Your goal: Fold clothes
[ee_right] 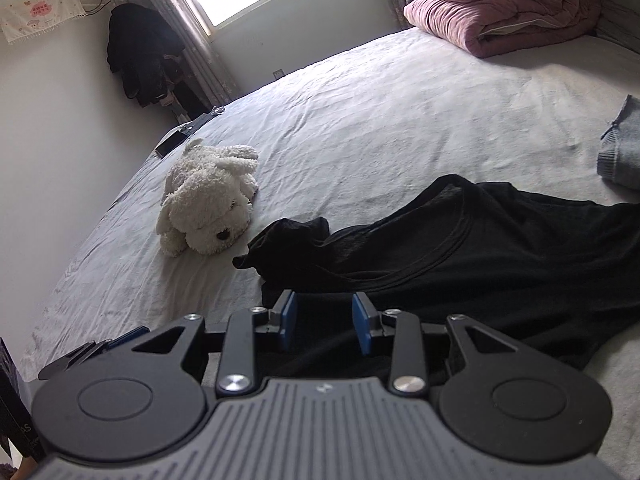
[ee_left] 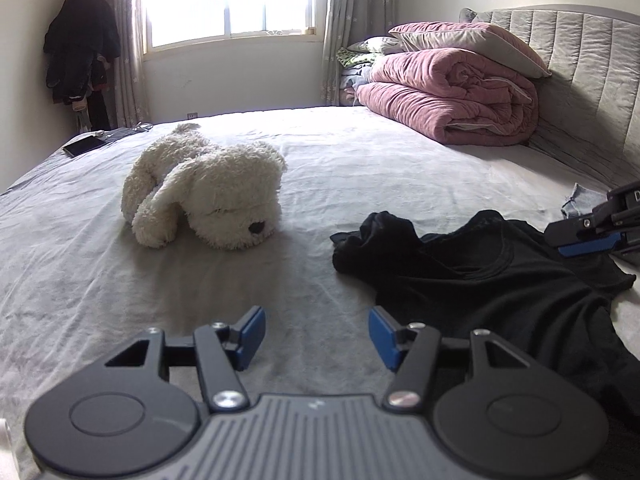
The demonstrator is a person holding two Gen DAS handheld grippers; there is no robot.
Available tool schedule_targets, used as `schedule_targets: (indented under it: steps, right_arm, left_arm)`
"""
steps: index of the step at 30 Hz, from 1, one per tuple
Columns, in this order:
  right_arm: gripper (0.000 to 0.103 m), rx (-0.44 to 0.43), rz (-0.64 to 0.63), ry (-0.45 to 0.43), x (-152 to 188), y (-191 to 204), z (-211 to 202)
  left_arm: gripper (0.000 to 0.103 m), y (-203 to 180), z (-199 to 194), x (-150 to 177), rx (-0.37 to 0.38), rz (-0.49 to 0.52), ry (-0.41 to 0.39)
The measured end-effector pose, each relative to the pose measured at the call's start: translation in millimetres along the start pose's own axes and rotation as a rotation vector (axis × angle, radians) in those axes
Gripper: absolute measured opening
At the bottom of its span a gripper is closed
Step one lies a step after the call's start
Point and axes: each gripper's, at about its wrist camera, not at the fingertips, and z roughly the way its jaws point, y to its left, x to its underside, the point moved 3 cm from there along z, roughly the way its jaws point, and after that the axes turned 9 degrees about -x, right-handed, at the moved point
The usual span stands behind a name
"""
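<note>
A black T-shirt (ee_left: 500, 280) lies crumpled on the grey bedsheet (ee_left: 360, 168), collar up, one sleeve bunched toward the plush dog. My left gripper (ee_left: 318, 332) hovers open over bare sheet just left of the shirt's hem, nothing between its blue pads. In the right wrist view the black T-shirt (ee_right: 500, 264) fills the middle right. My right gripper (ee_right: 325, 320) stands open low over the shirt's near edge, dark fabric showing in the gap but not clamped. The right gripper (ee_left: 576, 236) also enters the left wrist view at the far right, over the shirt's shoulder.
A white plush dog (ee_left: 208, 196) lies left of the shirt. A folded pink quilt (ee_left: 452, 96) and pillows sit by the headboard. A grey garment (ee_right: 624, 152) lies at the right. A phone (ee_left: 84, 146) rests at the bed's far left corner. Dark clothes (ee_left: 80, 44) hang in the room's corner.
</note>
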Motion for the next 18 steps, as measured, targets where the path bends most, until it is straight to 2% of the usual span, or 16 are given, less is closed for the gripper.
schedule_targets:
  steps: [8,10,13,18]
  right_arm:
    - [0.036,-0.043,-0.037,0.033,-5.2,13.1,40.3]
    - [0.036,-0.054,-0.046,0.041,-6.5,16.4,50.3]
    - [0.036,-0.07,-0.063,0.054,-8.6,21.9,65.1]
    - [0.036,-0.086,-0.195,0.094,-19.0,45.8,85.6]
  left_arm:
    - [0.058,4.2,42.1,2.6,0.044,-0.054,0.024]
    - [0.051,3.4,51.3,1.2,0.066,-0.061,0.026]
    - [0.051,3.2,65.7,-2.0,0.112,-0.082,0.039]
    - [0.051,14.1,90.4,7.1,0.157,-0.196,0.095]
